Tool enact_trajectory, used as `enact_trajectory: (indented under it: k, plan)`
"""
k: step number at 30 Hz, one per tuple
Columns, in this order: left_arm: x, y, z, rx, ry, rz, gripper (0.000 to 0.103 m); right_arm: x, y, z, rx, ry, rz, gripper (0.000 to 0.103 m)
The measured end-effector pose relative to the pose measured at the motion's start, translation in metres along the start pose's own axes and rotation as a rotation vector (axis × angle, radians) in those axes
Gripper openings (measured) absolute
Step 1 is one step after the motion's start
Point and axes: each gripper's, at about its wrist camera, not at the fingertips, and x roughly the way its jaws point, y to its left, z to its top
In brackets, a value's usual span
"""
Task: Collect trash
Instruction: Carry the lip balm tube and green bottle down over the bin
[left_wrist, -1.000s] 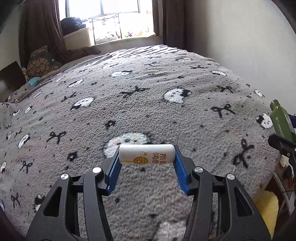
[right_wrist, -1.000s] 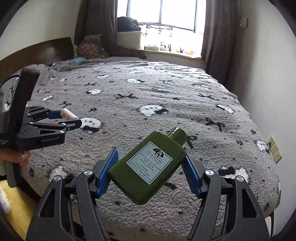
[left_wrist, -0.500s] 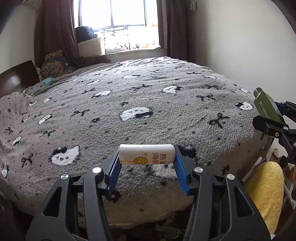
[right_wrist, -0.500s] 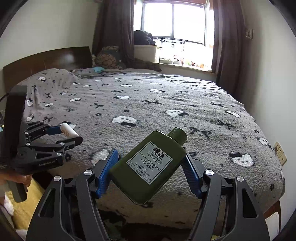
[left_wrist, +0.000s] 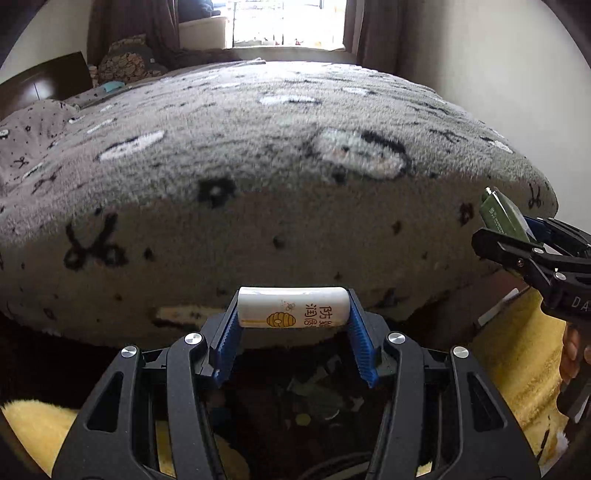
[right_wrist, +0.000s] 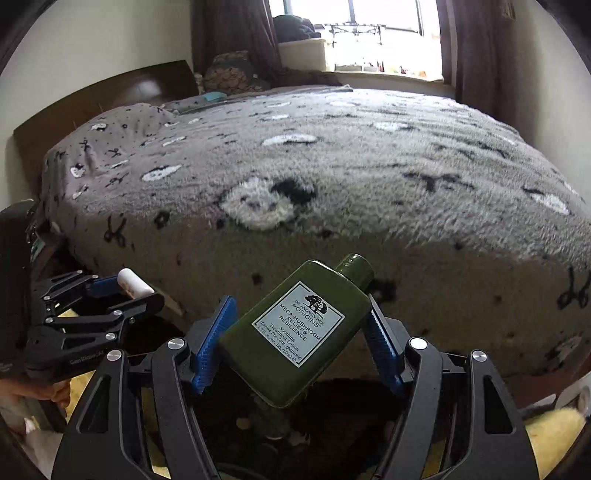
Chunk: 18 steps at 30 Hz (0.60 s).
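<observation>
Green bottle (right_wrist: 295, 328) sits skewed, cap at 1 o'clock, clamped in the right gripper (right_wrist: 295, 332); it could twist free. Left gripper (left_wrist: 293, 325) pinches the white tube (left_wrist: 293, 306) endwise.

Daylight pours in from the window (right_wrist: 388, 33) far beyond the jaws, blown out to white glare, while the space beneath the jaws sinks into deep shadow. The bed (left_wrist: 280, 155) cover ahead of the jaws smears with motion blur, though the jaws themselves stay sharp. Both fisheye views bow hard at the edges, with dark corners.
</observation>
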Motion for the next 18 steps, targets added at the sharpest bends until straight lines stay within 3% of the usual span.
enact_trajectory:
  k: [9, 18]
  plan:
    - [0.043, 0.009, -0.054, -0.029, 0.19, -0.032, 0.05, 0.04, -0.001, -0.04, 0.009, 0.148, -0.016, 0.069]
    - [0.075, 0.015, -0.074, -0.065, 0.33, -0.12, 0.05, 0.073, 0.007, -0.058, -0.007, 0.302, 0.02, 0.069]
